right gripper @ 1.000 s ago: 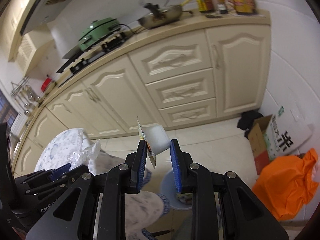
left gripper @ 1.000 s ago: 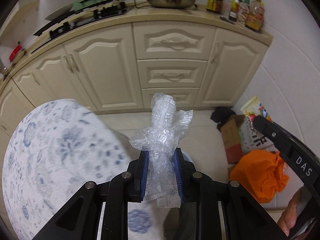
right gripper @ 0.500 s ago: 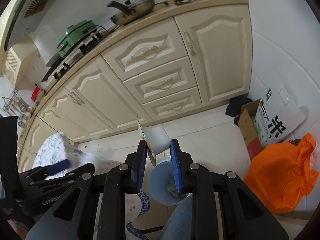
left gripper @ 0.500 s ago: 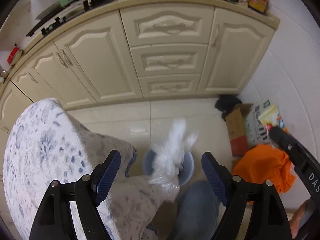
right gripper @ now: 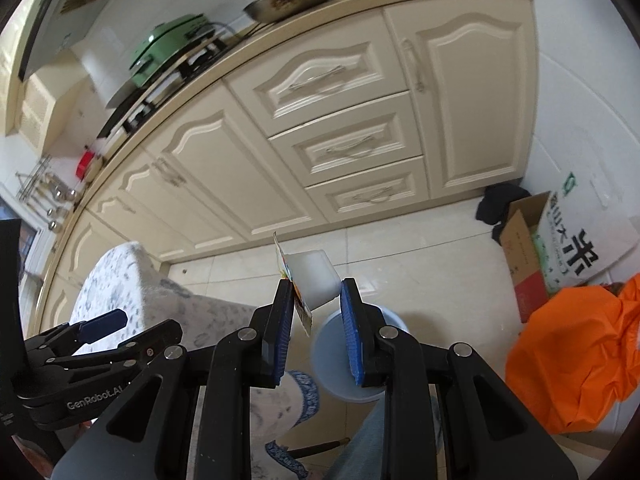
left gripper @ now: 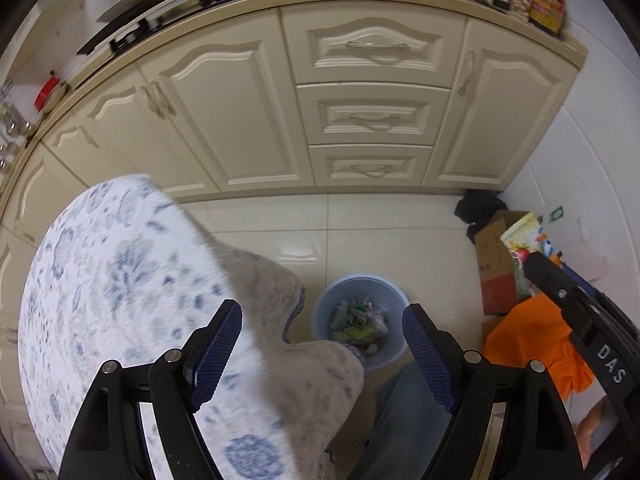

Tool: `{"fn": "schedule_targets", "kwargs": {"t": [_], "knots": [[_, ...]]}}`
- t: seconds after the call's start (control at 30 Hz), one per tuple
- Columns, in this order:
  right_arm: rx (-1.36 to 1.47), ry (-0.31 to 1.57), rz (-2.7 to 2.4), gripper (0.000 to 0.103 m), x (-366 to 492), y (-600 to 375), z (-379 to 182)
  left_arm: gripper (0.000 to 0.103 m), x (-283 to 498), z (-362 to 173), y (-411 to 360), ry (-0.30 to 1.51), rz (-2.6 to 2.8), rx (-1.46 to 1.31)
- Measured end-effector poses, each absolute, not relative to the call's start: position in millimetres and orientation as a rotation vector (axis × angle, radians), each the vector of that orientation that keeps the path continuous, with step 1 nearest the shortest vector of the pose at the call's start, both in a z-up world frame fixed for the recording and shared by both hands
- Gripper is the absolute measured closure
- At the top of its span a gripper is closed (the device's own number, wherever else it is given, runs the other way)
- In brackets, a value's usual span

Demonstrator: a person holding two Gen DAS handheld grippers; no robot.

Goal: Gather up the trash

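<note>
My left gripper is open and empty, its blue pads wide apart above the light blue trash bin on the floor. The bin holds crumpled wrappers and clear plastic. My right gripper is shut on a small white plastic cup with a peeled printed lid, held above the same bin. The left gripper also shows at the lower left of the right wrist view.
A round table with a blue-flowered white cloth is at the left, beside the bin. Cream kitchen cabinets stand behind. A cardboard box and an orange bag lie at the right by the wall. My leg in jeans is below.
My left gripper opened and the crumpled clear plastic fell into the bin. Both grippers tilted down toward the bin. The right gripper still holds the white cup.
</note>
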State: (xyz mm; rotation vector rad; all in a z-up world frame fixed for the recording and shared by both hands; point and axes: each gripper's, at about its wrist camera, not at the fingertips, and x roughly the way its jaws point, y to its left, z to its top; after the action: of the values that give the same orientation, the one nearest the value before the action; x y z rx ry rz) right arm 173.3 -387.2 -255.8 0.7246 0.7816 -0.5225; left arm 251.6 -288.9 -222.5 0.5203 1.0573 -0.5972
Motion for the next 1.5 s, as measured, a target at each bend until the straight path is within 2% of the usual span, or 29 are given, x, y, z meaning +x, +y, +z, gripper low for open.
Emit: {"fn": "schedule_targets", "kwargs": {"t": [0.37,0.47,0.5,0.53,0.57,0.6,0.63,0.9,1.27,1.5], "knots": [[0.659,0.873,-0.407,0.079,222.6,-352.5,-264.6,0.024,268.7,-211.9,-229.9,1.084,-0.496,0.452],[0.635,0.878,-0.392,0.075,229.6,-345.4,-263.6,0.024,270.7,-209.7,-220.0,1.090,-0.484,0.438],[0.629,0.882,-0.388,0.066,231.7,-343.8,-263.0,0.024,272.1,-209.5,-216.9,1.093,-0.481,0.432],[0.624,0.883,-0.388,0.047,233.6,-342.3,-262.0,0.024,273.4,-209.2,-214.1,1.097,-0.477,0.427],[0.623,0.879,-0.393,0.037,234.5,-341.3,-260.9,0.024,274.3,-208.7,-211.9,1.100,-0.473,0.423],[0.623,0.868,-0.406,0.022,234.6,-340.6,-259.7,0.024,276.0,-208.7,-210.0,1.101,-0.470,0.421],[0.625,0.859,-0.414,0.018,234.5,-340.5,-259.0,0.024,277.2,-208.7,-208.3,1.103,-0.468,0.419],[0.701,0.873,-0.410,0.017,235.8,-344.1,-265.2,0.024,283.7,-210.0,-200.2,1.112,-0.457,0.404],[0.662,0.865,-0.440,0.017,228.0,-336.6,-253.2,0.024,273.9,-207.0,-191.7,1.118,-0.452,0.386],[0.679,0.837,-0.451,0.009,216.2,-334.4,-241.0,0.024,253.0,-187.4,-167.5,1.072,-0.394,0.326]]}}
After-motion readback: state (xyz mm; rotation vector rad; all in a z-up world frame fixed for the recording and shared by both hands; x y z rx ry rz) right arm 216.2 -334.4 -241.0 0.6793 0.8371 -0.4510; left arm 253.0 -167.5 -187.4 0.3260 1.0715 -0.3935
